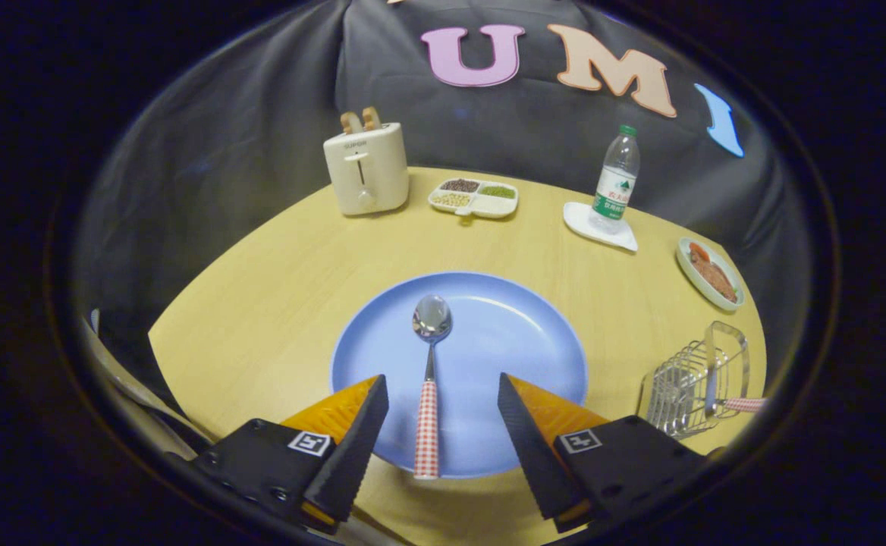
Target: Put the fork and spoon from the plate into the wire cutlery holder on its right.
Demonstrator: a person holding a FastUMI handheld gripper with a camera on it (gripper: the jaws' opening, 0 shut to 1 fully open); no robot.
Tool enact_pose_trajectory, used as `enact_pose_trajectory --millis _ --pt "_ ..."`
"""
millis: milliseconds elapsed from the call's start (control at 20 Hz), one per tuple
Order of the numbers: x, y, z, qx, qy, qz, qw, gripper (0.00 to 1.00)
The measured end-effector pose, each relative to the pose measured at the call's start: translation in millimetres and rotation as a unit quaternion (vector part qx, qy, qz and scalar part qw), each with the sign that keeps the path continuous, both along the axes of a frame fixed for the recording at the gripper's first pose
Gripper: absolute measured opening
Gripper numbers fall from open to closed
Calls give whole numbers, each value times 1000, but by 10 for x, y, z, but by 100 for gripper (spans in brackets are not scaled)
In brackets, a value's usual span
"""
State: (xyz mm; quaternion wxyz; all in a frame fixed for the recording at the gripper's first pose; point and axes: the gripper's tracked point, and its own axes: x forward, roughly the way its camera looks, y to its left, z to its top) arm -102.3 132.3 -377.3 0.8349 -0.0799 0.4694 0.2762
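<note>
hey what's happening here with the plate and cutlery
A hand-held gripper hovers over a blue plate on the wooden table, its fingers open on either side of the checked handle of a spoon, not touching it. The spoon lies on the plate, bowl pointing away. To the right, the wire cutlery holder already has a checked-handled utensil in it, likely the fork. The spoon looks next to go.

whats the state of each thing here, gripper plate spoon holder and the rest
gripper: open, fingers either side of the spoon handle
spoon: lying on the plate, bowl away from the fingers
plate: holds the spoon
holder: has a checked-handled utensil in it
toaster: bread sticking up
bottle: upright, capped
divided dish: filled
</note>
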Motion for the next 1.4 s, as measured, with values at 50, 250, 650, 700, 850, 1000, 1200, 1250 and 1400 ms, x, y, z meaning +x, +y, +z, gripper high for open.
enact_pose_trajectory --millis 50,250,650,700,850,1000,1200,1250,1400 --pt "-4 25 -24 -3 2 2 1000 82" --pt "-54 54 -165 -22 17 12 1000 58" --pt "-3 1 -316 -53 13 21 998 18" --pt "-1 -18 -272 -54 13 24 998 16" --pt "-65 24 -186 -42 26 44 998 14" --pt "-19 -37 -99 -67 18 75 995 14" --pt "101 -15 131 -63 8 96 993 14" --pt "131 -13 182 -60 5 100 993 14" --pt "156 -86 219 -69 16 109 992 13"
